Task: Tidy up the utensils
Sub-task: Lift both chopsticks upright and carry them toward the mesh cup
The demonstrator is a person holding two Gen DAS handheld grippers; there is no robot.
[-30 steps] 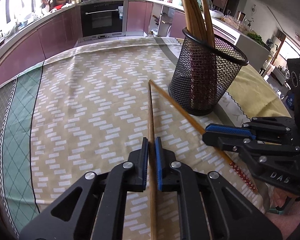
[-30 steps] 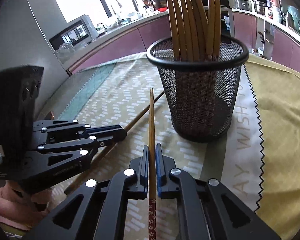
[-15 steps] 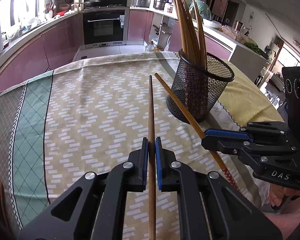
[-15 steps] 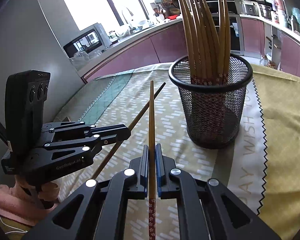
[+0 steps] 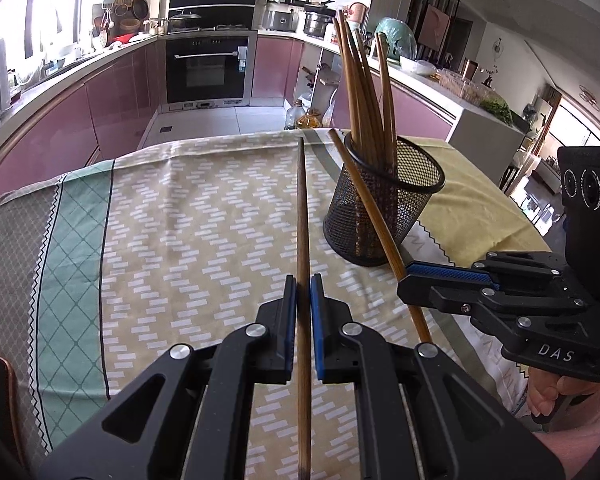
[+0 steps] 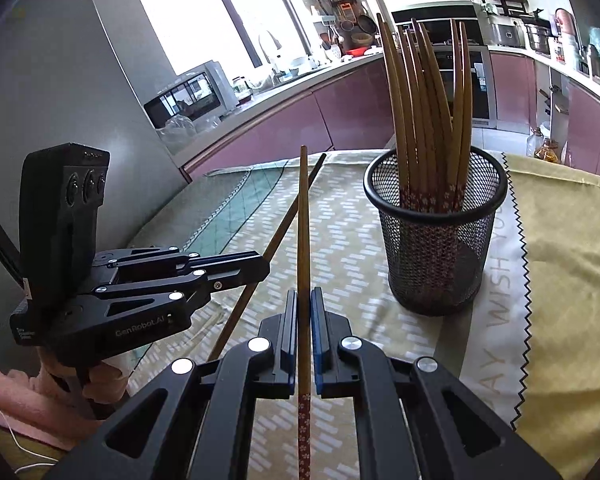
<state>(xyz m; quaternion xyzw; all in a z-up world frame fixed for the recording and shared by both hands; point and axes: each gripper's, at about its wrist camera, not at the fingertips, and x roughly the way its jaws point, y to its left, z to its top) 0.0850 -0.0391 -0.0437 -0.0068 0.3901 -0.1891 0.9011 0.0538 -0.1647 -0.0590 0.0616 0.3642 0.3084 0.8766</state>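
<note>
Both tools are clamping a chopstick each: left tool point(image 5: 303, 292) gripping one chopstick point(image 5: 302, 216), right tool point(image 6: 303, 304) gripping another chopstick point(image 6: 304, 220), beside the mesh holder point(image 6: 436, 240).

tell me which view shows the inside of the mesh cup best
The right wrist view: it looks down past the mesh cup's rim at the chopsticks standing inside. The left wrist view shows the cup smaller and farther.

Cloth-covered table point(image 5: 204, 216), perhaps round, with black mesh holder point(image 5: 380, 216) on it.
</note>
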